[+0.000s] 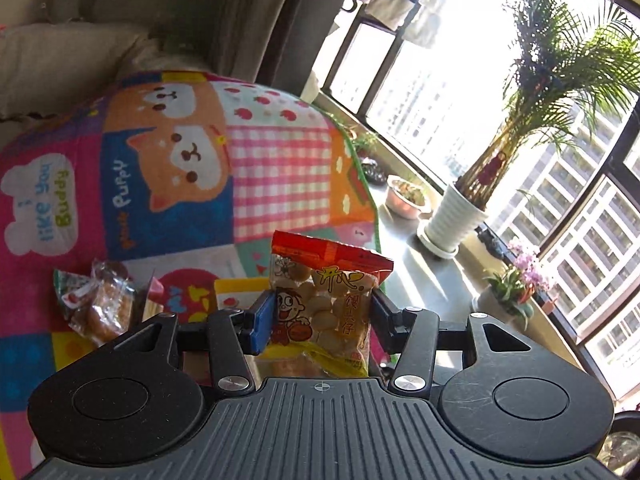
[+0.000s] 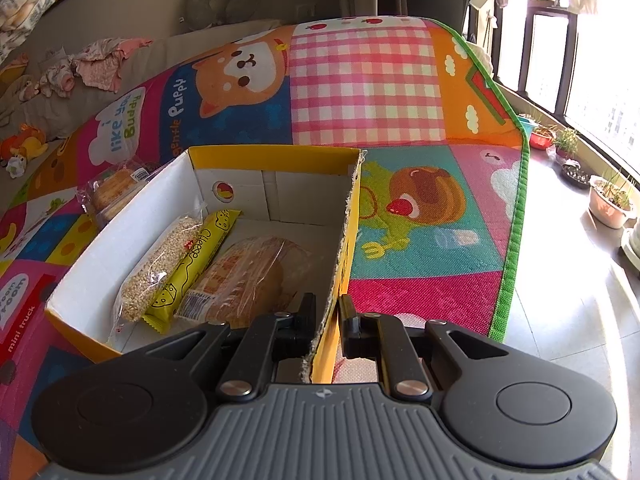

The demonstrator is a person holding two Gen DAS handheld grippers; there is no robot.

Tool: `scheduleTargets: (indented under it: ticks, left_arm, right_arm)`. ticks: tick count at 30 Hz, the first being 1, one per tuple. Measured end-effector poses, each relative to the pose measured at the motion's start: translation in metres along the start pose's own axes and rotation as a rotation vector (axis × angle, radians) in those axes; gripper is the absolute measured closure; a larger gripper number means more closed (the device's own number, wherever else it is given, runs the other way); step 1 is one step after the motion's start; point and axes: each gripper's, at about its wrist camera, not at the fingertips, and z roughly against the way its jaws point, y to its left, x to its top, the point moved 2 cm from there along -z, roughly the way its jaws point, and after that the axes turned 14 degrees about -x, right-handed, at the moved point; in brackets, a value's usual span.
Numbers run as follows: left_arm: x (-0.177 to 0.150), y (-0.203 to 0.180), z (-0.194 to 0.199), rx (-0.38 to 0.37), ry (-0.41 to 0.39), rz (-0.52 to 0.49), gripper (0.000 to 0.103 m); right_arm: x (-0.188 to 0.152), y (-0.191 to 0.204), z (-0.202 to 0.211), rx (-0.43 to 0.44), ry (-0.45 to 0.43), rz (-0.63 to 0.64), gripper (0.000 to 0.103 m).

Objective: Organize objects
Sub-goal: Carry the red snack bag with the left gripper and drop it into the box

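Note:
My left gripper (image 1: pixel 320 316) is shut on a clear snack bag (image 1: pixel 324 300) of small round biscuits with a red top, held above the play mat. A wrapped pastry (image 1: pixel 100 300) lies on the mat at the left, beside a yellow box corner (image 1: pixel 240 292). My right gripper (image 2: pixel 325 312) is shut on the right wall of the open yellow cardboard box (image 2: pixel 348 224). The box holds a sesame bar (image 2: pixel 160 268), a yellow cheese bar (image 2: pixel 196 264) and a wrapped bread (image 2: pixel 248 280). Another wrapped pastry (image 2: pixel 112 192) lies on the mat left of the box.
The colourful play mat (image 2: pixel 360 80) covers the floor, its green edge at the right. Beyond it are grey tiles, a white potted palm (image 1: pixel 456 216), small plant pots (image 2: pixel 608 200) and windows. Clothes and soft toys (image 2: pixel 24 148) lie at the far left.

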Motion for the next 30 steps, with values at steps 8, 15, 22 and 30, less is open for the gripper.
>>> scheduleTargets:
  ticks: [8,15,22,30]
  left_arm:
    - [-0.002,0.008,-0.026,-0.014,0.014,0.002,0.047]
    - [-0.009,0.021,-0.028,-0.088,0.037,0.078,0.047]
    - [-0.032,0.034,-0.052,-0.056,0.123,0.091,0.047]
    - [-0.053,0.059,-0.070,-0.068,0.162,0.180,0.047]
  right_arm:
    - [0.000,0.000,0.000,0.001,0.000,0.001,0.090]
    - [0.000,0.000,0.000,-0.002,0.000,0.003,0.090]
    - [0.001,0.002,-0.001,-0.005,0.001,0.005,0.090]
    - [0.001,0.002,-0.002,-0.008,0.003,0.012,0.090]
